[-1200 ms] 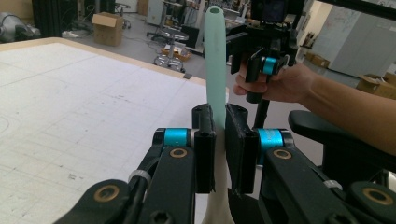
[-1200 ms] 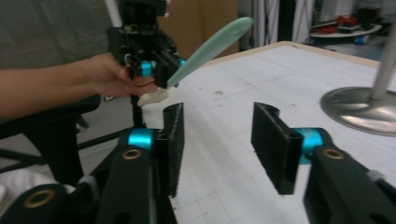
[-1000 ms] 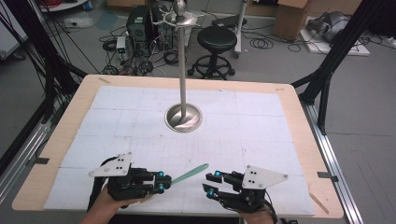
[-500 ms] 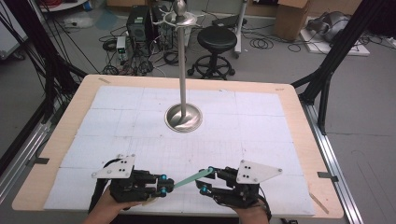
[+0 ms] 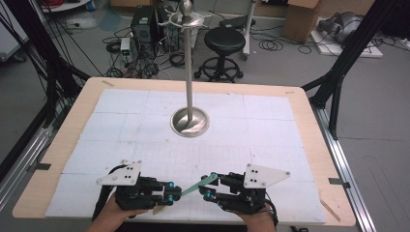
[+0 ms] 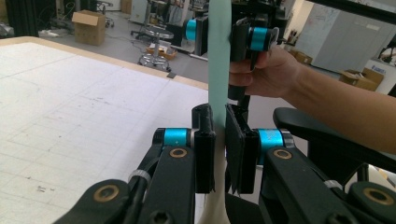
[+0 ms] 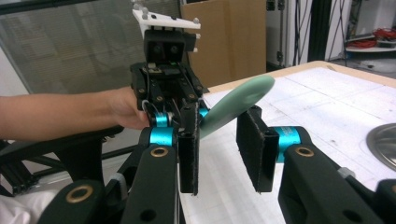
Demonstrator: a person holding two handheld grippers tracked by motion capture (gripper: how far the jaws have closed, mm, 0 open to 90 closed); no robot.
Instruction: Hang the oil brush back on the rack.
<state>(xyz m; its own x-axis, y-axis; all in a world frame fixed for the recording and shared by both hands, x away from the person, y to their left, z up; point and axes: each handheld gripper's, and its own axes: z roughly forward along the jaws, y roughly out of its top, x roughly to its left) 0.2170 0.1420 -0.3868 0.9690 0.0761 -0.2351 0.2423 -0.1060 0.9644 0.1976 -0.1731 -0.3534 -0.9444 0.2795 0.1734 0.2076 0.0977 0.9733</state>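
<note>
While left gripper point(image 5: 170, 189) clamps green spatula point(image 5: 197, 185), blade sits between right gripper point(image 5: 210, 186) jaws, just closing, untouched.

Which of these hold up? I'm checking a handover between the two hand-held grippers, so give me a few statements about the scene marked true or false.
1. The left hand-held gripper is clamped on the pale green strip. True.
2. The right hand-held gripper is clamped on the strip. False: its jaws stand apart, with the strip's rounded end between them; they have just been closing.
3. The strip lies flat on the table. False: it is held above it.
4. A metal stand rises from the table's middle. True.
</note>
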